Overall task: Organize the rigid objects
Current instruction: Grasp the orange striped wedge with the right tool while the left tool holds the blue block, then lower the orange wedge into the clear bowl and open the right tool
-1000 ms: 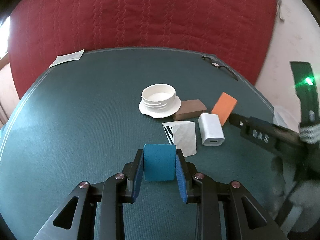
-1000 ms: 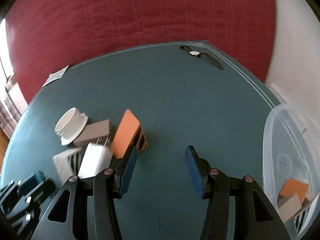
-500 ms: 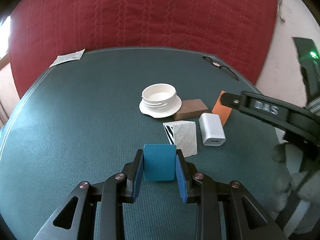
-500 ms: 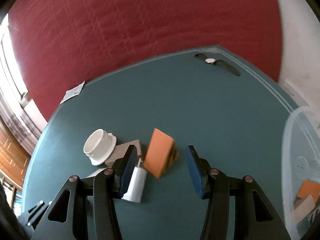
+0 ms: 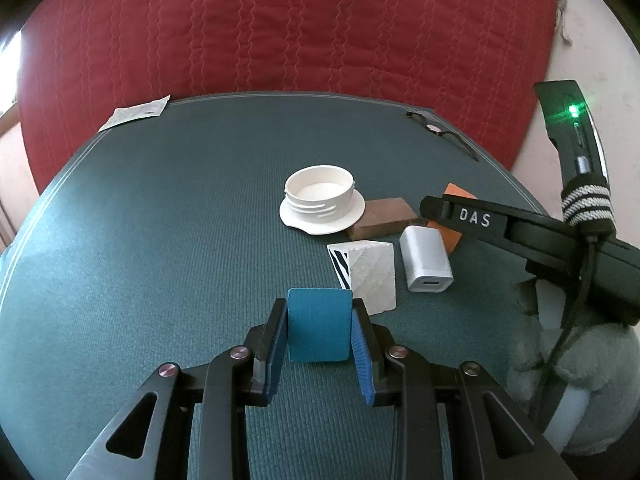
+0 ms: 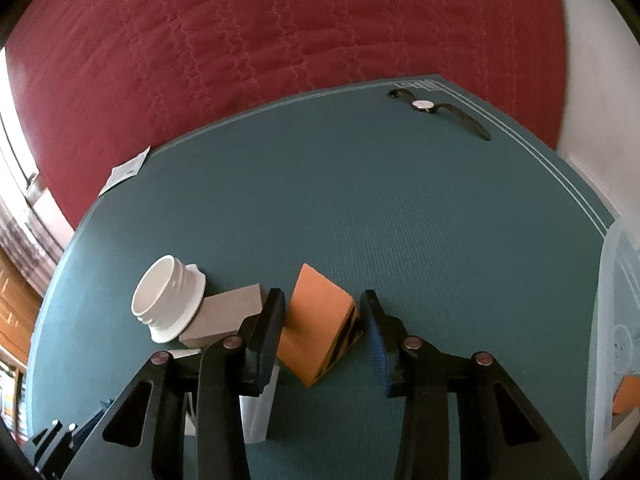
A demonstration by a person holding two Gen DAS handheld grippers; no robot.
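right claw [image 6: 324, 330] stood spread around the orange block [image 6: 316, 330], its left finger touching or nearly so, not yet clenched. the block lay tilted on the tabletop [image 6: 400, 208], with the brown block [image 6: 224, 320] and white cap [image 6: 168, 300] at its nine to ten o'clock. it looked stiff, light and flat-sided; i'd pinch its broad orange faces, not the striped edge. left claw [image 5: 320, 332] was clenched on a blue block [image 5: 319, 326].

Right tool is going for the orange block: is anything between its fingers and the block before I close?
Nothing visible. The orange block already sits in the open right tool, tilted. The white charger and brown block lie outside the left finger, so only the orange block should get clamped.
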